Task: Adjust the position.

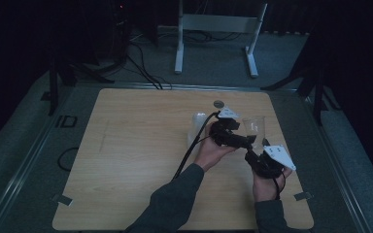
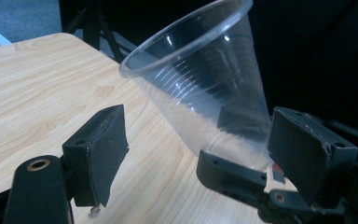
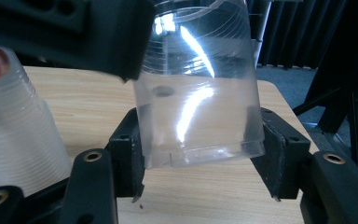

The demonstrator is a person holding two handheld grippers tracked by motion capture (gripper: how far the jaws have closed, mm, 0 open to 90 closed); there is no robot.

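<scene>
Overhead, we see both of our forearms reaching in over the wooden counter [image 1: 126, 160], the left hand-held gripper [image 1: 245, 141] and the right hand-held gripper [image 1: 253, 154] meeting at a clear plastic cup [image 1: 254, 127] near the counter's far right part. A stack of cups [image 1: 196, 127] stands just left of our left hand, and a small dark round disc [image 1: 218, 103] lies near the far edge.

From the right gripper view we get what the high view is too small to show: the cup [image 3: 200, 88] sits between our right gripper's two jaws, its base pinched so that the thin wall looks squared off, held a little above the wood. The stack of cups [image 3: 18, 135] rises at the left there, ribbed and cloudy.

From the left gripper view, the cup [image 2: 200, 88] appears tilted, its mouth leaning up and toward us, the rim thin and glossy, faint ridges ringing the wall. Our left gripper's jaws stand apart with nothing pressed between them; one pad sits close beside the cup's lower wall, the other well clear of it.
</scene>
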